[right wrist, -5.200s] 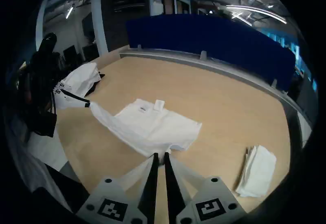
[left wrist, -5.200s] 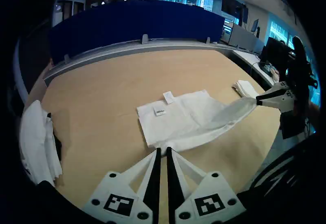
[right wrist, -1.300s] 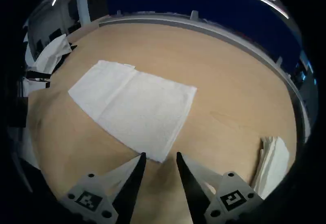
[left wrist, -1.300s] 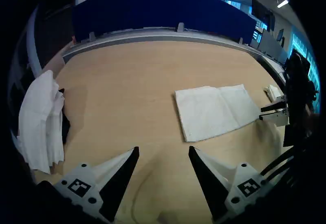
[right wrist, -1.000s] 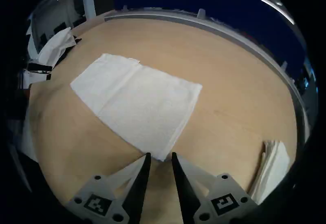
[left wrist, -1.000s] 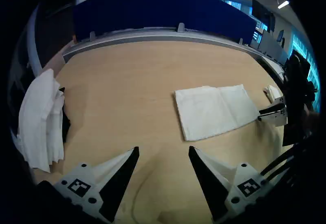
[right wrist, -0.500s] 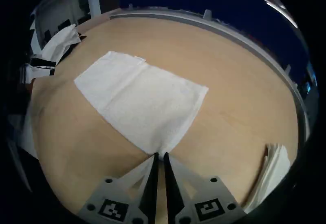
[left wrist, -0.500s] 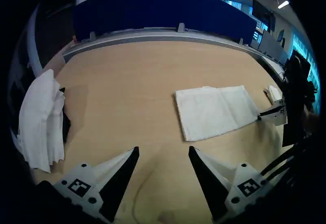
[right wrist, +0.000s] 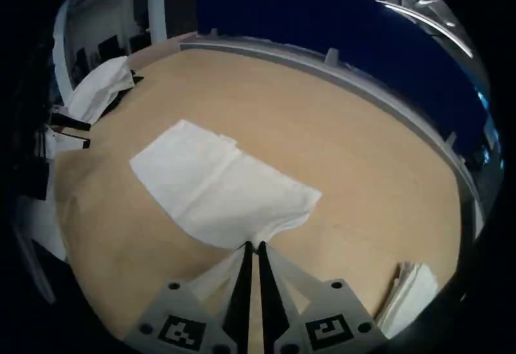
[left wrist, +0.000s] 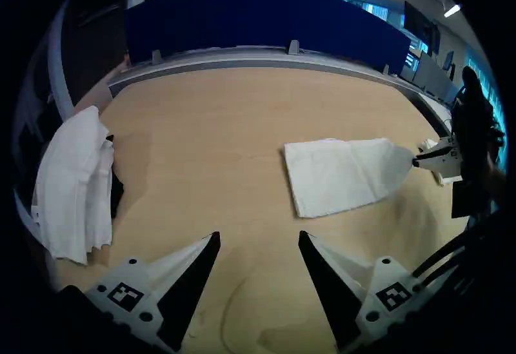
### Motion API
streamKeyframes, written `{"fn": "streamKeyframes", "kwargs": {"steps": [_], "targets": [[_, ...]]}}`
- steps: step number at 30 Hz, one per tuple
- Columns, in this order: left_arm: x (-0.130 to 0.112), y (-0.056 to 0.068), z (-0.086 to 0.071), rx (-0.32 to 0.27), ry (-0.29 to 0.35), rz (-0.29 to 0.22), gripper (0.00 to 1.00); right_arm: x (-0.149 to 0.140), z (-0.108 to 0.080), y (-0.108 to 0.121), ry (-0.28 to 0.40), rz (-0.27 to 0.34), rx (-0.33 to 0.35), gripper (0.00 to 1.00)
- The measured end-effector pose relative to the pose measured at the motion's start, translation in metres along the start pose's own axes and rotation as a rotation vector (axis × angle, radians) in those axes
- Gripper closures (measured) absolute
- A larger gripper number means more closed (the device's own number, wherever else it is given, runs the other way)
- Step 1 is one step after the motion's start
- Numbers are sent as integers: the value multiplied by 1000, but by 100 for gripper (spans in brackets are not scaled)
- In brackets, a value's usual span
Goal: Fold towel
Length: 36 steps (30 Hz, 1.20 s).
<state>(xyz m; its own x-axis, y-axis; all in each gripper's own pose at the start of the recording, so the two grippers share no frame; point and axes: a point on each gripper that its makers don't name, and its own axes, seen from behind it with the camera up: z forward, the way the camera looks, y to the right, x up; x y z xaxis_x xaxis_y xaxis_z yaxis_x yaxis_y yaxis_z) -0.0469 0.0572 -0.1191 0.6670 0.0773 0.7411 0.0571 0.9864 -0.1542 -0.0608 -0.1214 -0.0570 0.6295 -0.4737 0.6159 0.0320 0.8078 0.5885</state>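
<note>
The left gripper (left wrist: 258,235) is spread wide over bare table (left wrist: 213,135). The right gripper (right wrist: 254,245) is clenched on the near corner of the towel (right wrist: 219,193), which is raised off the wood. The towel's other edges lie flat mid-table with open wood all around. A cloth pile (left wrist: 71,173) sits at the left edge, a folded stack (right wrist: 406,296) at the right, and a blue divider (left wrist: 258,19) beyond.

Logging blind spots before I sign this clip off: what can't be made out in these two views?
1. Left gripper view: dark item beside the cloth pile, mostly covered by it; unidentifiable.
2. Right gripper view: folded stack cut off at the view's edge; layer count unclear.
3. Right gripper view: towel corner hidden between the right gripper's shut jaws; layers pinched unknown.
</note>
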Motion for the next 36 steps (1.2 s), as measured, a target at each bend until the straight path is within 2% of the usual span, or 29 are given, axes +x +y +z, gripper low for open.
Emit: {"fn": "streamKeyframes", "kwargs": {"steps": [6,11,15,21,24,29,36], "targets": [[1,-8,-11,20,17,-17,10,52,-8,-11,50,-98,17,93],[-1,-13,-21,31,31,-43,10,81,-8,-29,63,-201,39,93],[-4,-20,-31,42,43,-67,10,94,-1,-49,60,-273,67,93],[-8,-32,-47,68,60,-98,10,109,18,-88,60,-344,132,93],[-13,-38,-54,82,66,-112,10,113,32,-111,57,-369,168,93],[-23,-46,-63,100,65,-138,10,109,63,-149,42,-376,232,93],[-35,-49,-69,109,58,-173,10,89,108,-186,-4,-323,292,93]]}}
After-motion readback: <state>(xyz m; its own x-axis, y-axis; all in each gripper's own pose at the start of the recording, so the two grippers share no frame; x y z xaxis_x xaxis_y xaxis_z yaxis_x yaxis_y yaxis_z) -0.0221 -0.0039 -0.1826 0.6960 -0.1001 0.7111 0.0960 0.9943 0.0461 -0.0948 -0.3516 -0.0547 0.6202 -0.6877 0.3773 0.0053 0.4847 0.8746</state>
